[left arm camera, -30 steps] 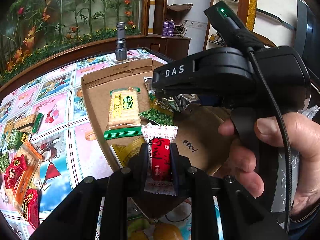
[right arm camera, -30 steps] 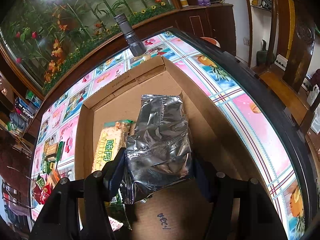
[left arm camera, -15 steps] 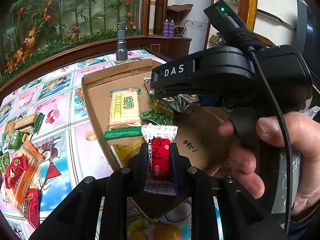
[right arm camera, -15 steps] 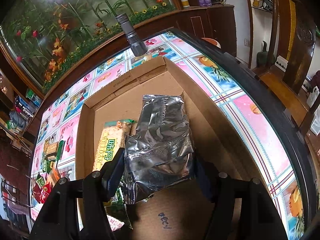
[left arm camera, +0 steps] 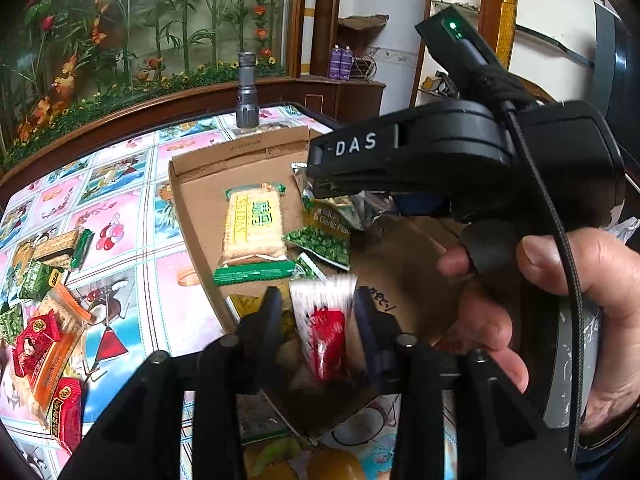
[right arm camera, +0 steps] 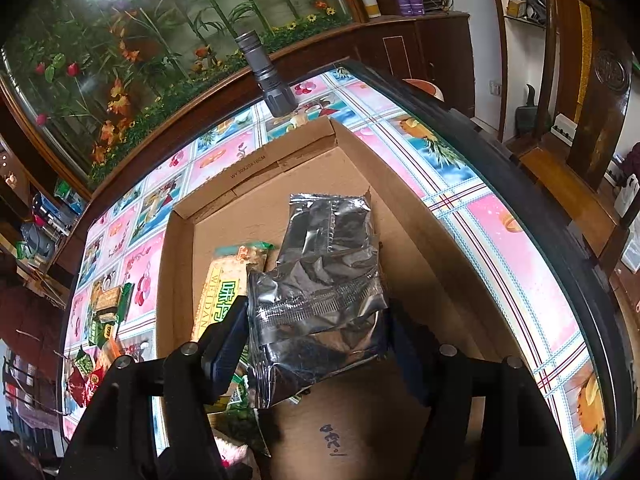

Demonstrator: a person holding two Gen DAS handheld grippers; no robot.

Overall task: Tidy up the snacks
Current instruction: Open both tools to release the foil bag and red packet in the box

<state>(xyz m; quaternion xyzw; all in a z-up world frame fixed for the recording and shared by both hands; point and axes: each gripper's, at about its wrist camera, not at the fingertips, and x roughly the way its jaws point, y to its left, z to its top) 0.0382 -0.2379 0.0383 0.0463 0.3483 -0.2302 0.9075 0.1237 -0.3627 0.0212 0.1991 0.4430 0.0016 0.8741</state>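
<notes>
An open cardboard box lies on the table and also shows in the right wrist view. In it lie a yellow WEIDAN cracker pack and a green pea snack bag. My left gripper is open over the box's near edge; a red-and-white candy packet, blurred, hangs loose between its fingers. My right gripper is shut on a silver foil bag, held above the box floor. The right gripper's body fills the right of the left wrist view.
Several loose snacks lie left of the box on the picture tablecloth: red packets, an orange pack, green and brown packs. A grey flashlight stands behind the box. The table's dark edge runs at right.
My left gripper's fingers have spread apart and the red-and-white packet has slipped loose, tilted and blurred. The right gripper keeps hold of the foil bag, barely moved.
</notes>
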